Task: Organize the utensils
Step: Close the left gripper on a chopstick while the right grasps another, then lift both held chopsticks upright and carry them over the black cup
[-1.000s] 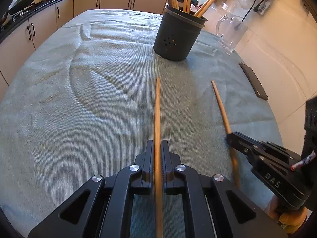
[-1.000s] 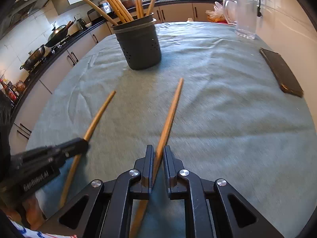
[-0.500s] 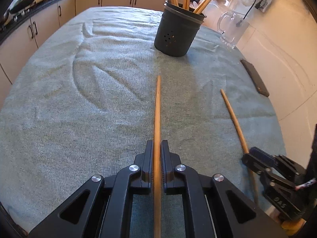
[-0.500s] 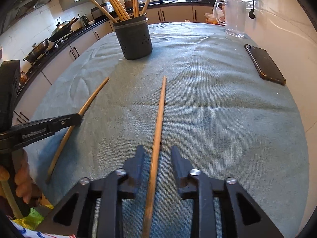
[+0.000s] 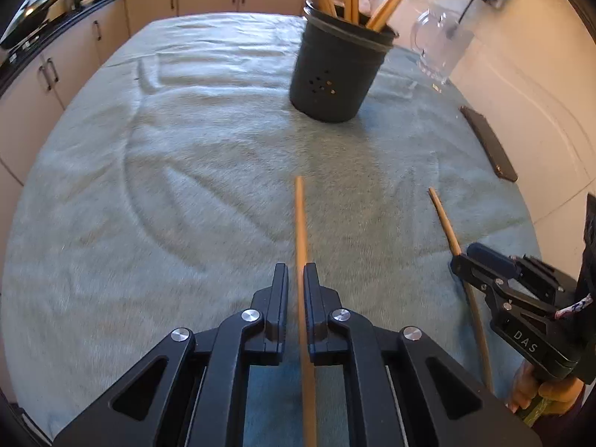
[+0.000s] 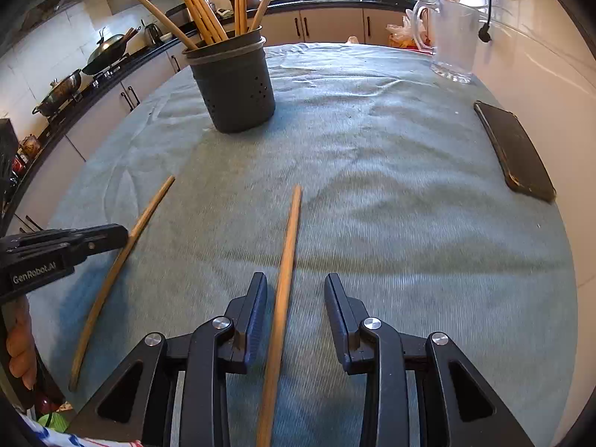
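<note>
My left gripper point(image 5: 296, 285) is shut on a long wooden chopstick point(image 5: 300, 223) that points toward the dark utensil holder point(image 5: 337, 74), which holds several wooden sticks. My right gripper point(image 6: 295, 294) is open, its jaws on either side of a second chopstick point(image 6: 287, 253) lying on the green cloth. In the right wrist view the left gripper point(image 6: 56, 249) holds its chopstick point(image 6: 123, 249) at the left, and the holder point(image 6: 234, 89) stands far ahead. In the left wrist view the right gripper point(image 5: 495, 279) shows at the right beside its chopstick point(image 5: 445, 223).
A green towel point(image 6: 409, 186) covers the table. A black phone point(image 6: 516, 152) lies near the right edge and a glass mug point(image 6: 452, 37) stands at the far right by the wall. Kitchen cabinets and a stove with pans line the left and far sides.
My right gripper opened and let go of its chopstick, which now lies on the cloth. My left gripper stays shut on its chopstick and has moved closer to the holder.
</note>
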### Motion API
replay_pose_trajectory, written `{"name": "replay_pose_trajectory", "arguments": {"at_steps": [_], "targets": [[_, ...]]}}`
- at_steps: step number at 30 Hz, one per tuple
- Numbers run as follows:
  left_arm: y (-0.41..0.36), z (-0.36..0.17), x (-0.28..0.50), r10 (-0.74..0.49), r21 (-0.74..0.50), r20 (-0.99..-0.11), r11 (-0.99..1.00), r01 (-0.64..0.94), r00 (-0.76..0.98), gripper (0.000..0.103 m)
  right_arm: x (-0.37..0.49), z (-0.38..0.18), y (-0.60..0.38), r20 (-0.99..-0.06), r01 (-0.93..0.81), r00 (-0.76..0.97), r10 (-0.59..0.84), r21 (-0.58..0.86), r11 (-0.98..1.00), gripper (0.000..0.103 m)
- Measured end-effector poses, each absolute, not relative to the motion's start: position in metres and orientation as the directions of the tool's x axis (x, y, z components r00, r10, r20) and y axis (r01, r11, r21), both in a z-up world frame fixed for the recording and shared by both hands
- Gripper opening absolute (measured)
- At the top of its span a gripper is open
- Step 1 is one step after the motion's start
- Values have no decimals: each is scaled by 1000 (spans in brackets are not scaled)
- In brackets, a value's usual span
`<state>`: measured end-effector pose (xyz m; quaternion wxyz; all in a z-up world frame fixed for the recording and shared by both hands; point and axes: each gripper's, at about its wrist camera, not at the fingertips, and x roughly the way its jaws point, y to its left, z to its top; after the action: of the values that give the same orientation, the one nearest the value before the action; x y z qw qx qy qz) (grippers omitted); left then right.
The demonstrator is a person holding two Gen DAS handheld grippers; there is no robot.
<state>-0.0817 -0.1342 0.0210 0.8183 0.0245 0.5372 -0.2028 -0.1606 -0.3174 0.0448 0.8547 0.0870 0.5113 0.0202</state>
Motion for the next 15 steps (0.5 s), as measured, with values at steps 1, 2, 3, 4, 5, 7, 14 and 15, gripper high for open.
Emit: {"name": "replay_pose_trajectory", "arguments": {"at_steps": [1, 2, 3, 4, 5, 7, 14, 15], "targets": [[-137, 19, -76, -304, -180, -896, 915, 361, 323, 12, -158, 44, -318, -872, 52, 474, 124, 169, 984, 34], [-140, 17, -72, -300, -179, -900, 916, 360, 317, 12, -153, 44, -318, -873, 47, 472, 123, 164, 985, 33], [-143, 18, -68, -292, -169, -902, 916, 363, 318, 12, -150, 44, -317, -875, 43, 469, 119, 157, 987, 31], [-146, 18, -64, -283, -158, -907, 915, 371, 313, 12, -145, 43, -317, -879, 39, 464, 113, 147, 988, 29], [-148, 18, -62, -280, -152, -908, 913, 378, 312, 12, -142, 43, -317, -881, 37, 461, 111, 144, 989, 28], [-152, 17, -56, -278, -144, -909, 909, 391, 311, 12, -134, 42, -316, -887, 29, 449, 110, 137, 990, 26], [-157, 16, -41, -298, -150, -901, 896, 418, 315, 12, -107, 41, -308, -908, 3, 412, 78, 87, 996, 25], [-158, 16, -40, -304, -155, -898, 895, 418, 317, 14, -104, 40, -307, -910, 4, 409, 73, 82, 997, 25]]}}
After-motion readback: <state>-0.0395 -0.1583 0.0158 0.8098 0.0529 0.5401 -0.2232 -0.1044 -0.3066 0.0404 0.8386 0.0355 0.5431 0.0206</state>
